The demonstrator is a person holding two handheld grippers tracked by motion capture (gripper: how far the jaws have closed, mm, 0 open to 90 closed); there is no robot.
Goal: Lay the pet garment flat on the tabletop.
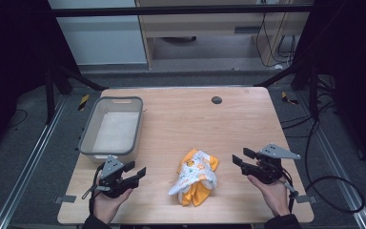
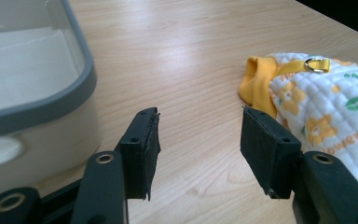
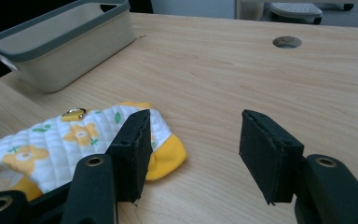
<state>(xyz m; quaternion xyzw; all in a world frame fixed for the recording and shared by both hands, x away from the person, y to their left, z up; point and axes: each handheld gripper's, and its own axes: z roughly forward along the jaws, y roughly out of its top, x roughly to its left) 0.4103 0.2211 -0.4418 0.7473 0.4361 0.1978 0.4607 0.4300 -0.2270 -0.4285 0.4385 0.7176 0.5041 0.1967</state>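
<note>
A: What is lying on the wooden table [image 1: 181,119] right now?

B: A crumpled quilted garment [image 1: 198,176], white with orange flowers and a yellow lining, is lying near the front edge, between the two grippers and touching neither. A small metal ring [image 2: 314,64] on a yellow loop is showing on it.

A: And the left gripper [image 1: 138,174]?

B: The person's left hand [image 1: 107,202] is holding it at the front left, released, its jaws standing wide apart with nothing between them. It is sitting just in front of the grey-rimmed plastic bin [image 1: 88,131], which is standing at the left side of the table.

A: The right one?

B: The right gripper [image 1: 242,158] is also gaping, empty, and pointing toward the garment from the right, with the right hand [image 1: 274,193] gripping it. In the right gripper view the garment [image 3: 70,140] is lying behind its left jaw, and a round cable hole [image 3: 286,42] is showing at the far side of the table.
</note>
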